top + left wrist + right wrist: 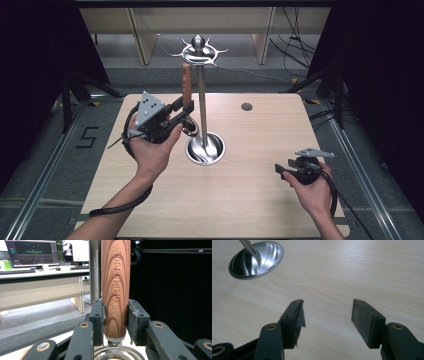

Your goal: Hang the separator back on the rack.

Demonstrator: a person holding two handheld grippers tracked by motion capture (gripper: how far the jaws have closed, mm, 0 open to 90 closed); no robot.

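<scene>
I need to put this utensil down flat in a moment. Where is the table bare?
The table is bare between the stand's steel base and the right gripper, and along the near edge. It is crowded around the pole, where the left gripper clamps the wooden handle.

Both forearms were bare, no sleeves in the high view. The left gripper (181, 111) was black, topped by a grey three-cornered plate dotted with small dark holes; a thick black cable looped from it under the forearm. The right gripper (281, 170) was black too, with the same grey plate and a black cable trailing off past the wrist. In the gripper views, the jaws were matt black arms with brass-coloured pivot rivets, block-shaped pads with small screw holes, and frayed grey lining on the pad faces.
</scene>
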